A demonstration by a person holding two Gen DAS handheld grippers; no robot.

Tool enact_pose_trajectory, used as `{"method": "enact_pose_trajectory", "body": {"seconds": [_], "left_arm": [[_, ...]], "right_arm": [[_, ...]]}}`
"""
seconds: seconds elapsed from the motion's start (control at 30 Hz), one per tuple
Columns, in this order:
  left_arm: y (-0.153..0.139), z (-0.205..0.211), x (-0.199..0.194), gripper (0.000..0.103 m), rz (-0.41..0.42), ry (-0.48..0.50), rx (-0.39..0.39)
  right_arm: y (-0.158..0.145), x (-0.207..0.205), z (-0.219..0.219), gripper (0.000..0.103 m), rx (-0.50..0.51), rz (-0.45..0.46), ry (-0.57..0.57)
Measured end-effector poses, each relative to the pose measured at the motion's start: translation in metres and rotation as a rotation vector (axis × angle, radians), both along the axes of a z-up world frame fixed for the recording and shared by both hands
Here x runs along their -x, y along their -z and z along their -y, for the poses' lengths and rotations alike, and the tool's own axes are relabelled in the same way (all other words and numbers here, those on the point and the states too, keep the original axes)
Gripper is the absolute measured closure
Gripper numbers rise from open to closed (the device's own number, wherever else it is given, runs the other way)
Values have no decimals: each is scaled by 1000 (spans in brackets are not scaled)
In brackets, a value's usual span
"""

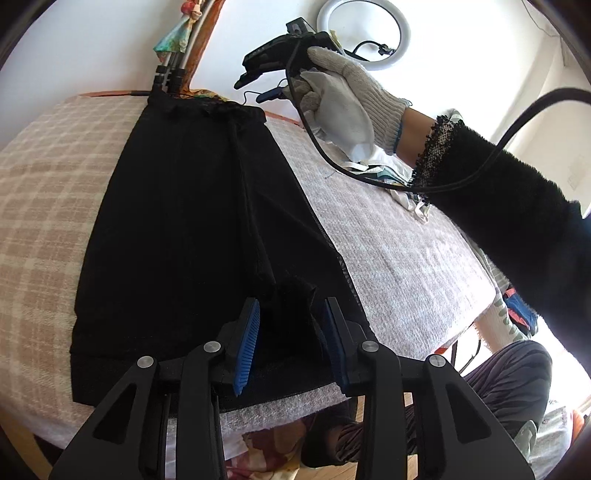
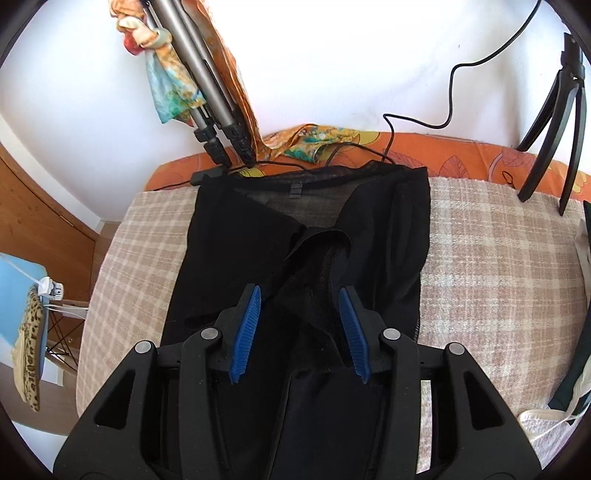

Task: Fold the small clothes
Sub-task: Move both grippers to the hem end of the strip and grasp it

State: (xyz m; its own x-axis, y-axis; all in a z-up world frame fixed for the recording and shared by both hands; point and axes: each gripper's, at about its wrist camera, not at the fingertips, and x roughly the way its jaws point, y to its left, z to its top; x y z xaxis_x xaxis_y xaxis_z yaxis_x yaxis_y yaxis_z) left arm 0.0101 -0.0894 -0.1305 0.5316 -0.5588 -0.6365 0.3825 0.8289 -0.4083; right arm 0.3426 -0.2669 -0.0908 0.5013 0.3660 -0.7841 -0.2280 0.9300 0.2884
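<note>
A black, partly sheer fabric garment [image 2: 229, 236] lies spread lengthwise on a beige-and-cream checked woven cloth [image 2: 491, 251] that covers the bench. Its far hem reaches the cloth's far edge, where an orange leaf-patterned sheet [image 2: 461, 155] shows.

In the right wrist view, the right gripper [image 2: 301, 328] hovers over a raised fold of the garment; its blue ribbed fingers [image 2: 245, 332] stand apart, the fold between them, and the pads do not press it.

In the left wrist view, the left gripper [image 1: 291, 341] stands at the garment's near edge. Its fingers are also apart, with a small tuft of black fabric rising between them, unclamped.

A white-gloved hand [image 1: 347, 99] in a black fuzzy sleeve holds the other gripper above the bench. Beyond it a white ring light [image 1: 364, 35] leans against the wall, and grey tripod legs [image 2: 207, 107] stand at the bench's far edge.
</note>
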Motion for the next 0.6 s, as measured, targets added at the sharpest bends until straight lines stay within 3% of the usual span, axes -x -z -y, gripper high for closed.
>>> {"method": "enact_pose_trajectory", "body": {"seconds": [0.13,0.27,0.43,0.6], "left_arm": [[-6,-15,16,59,24,29,-83],[-12,-47,23,59,3,24,-125],[-17,-89,5,59,-55,-25,-145],[-2,-115,-34,59,-191,-49,-79]], "right_arm": [[-22,54,30,56,-42,10,9],[-26,129,52,56,-28,18,-9],[0,219,70,56,2,-25,-35],[43,270,71,56,26,-78,-70]]}}
